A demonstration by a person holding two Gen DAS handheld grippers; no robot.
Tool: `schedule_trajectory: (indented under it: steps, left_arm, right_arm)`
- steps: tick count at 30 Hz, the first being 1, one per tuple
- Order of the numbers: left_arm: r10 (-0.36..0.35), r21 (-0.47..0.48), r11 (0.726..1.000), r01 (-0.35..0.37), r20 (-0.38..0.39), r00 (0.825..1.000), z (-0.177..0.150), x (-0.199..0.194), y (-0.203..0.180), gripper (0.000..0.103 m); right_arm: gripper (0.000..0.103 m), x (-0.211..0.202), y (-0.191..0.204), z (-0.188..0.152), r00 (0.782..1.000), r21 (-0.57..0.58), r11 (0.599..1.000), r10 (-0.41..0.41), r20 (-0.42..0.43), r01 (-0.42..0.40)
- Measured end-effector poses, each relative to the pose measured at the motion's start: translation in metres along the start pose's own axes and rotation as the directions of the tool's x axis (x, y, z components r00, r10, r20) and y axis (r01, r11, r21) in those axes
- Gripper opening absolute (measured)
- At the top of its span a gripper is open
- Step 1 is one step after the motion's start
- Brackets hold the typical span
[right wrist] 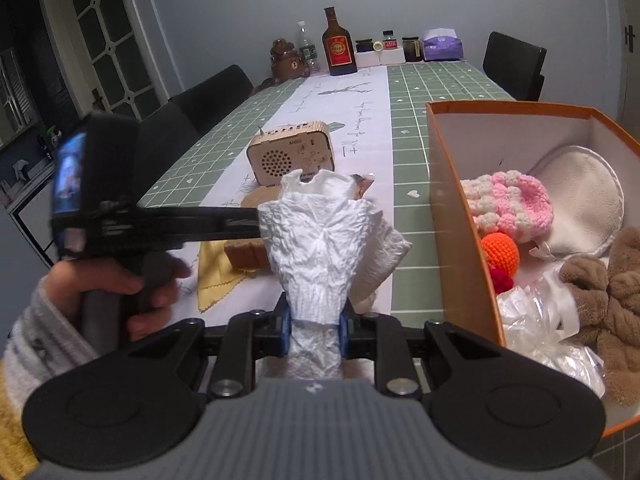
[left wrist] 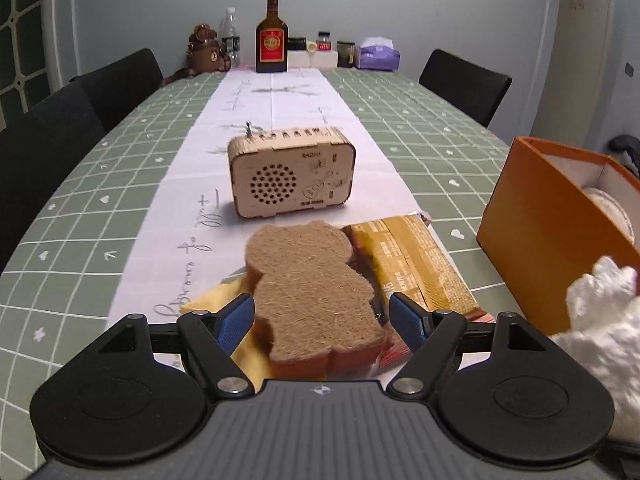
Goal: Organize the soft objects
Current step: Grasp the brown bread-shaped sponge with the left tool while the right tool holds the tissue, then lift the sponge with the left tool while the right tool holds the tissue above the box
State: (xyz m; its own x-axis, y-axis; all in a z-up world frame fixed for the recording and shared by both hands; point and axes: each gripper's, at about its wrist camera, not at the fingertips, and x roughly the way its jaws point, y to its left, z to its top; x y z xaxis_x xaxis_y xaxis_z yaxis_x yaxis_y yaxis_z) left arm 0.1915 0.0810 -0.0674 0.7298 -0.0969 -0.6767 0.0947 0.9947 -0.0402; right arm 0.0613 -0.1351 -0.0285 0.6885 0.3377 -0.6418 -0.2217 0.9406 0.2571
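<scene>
My left gripper [left wrist: 322, 320] points steeply down over the table's near end, blue pads [left wrist: 234, 322] spread wide, touching nothing. My right gripper [right wrist: 314, 330] tilts down likewise, jaws pinched narrow on the paper wad they hold. My left hand [right wrist: 132, 288], grey sleeve at the wrist, grips its handle.

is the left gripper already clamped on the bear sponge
No, the left gripper stands wide open, with the bear sponge between its blue pads and a gap visible on each side.
</scene>
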Motion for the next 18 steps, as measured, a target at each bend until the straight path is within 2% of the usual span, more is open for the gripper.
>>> schedule_trajectory:
  steps: [1, 4, 8, 11, 16, 18]
  left_arm:
    - [0.011, -0.004, 1.0, -0.011, -0.015, 1.0, 0.0, 0.006, -0.001, 0.095]
    - [0.045, -0.024, 0.999, -0.045, -0.036, 0.998, 0.0, 0.02, 0.0, 0.095]
    - [0.039, -0.057, 0.997, -0.043, -0.069, 0.997, -0.001, 0.032, 0.006, 0.095]
    - [0.039, -0.06, 0.997, -0.043, -0.061, 0.997, -0.002, 0.032, 0.006, 0.095]
    - [0.022, -0.072, 0.997, -0.025, -0.053, 0.998, -0.002, 0.031, 0.007, 0.088]
    - [0.038, -0.077, 0.996, -0.042, -0.055, 0.998, 0.0, 0.028, 0.007, 0.087]
  right_arm:
    - [0.021, 0.0, -0.001, 0.001, 1.0, 0.002, 1.0, 0.007, -0.005, -0.007]
    - [0.021, 0.002, -0.002, 0.003, 1.0, 0.001, 1.0, 0.013, -0.007, -0.013]
    - [0.021, 0.008, -0.002, 0.005, 1.0, -0.011, 1.0, 0.018, -0.009, -0.018]
    - [0.021, 0.012, -0.001, 0.006, 1.0, -0.012, 1.0, 0.019, -0.01, -0.019]
    - [0.021, 0.014, -0.001, 0.004, 0.999, -0.014, 0.999, 0.033, -0.006, -0.033]
    - [0.021, 0.013, -0.001, 0.002, 1.0, -0.015, 1.0, 0.028, -0.007, -0.028]
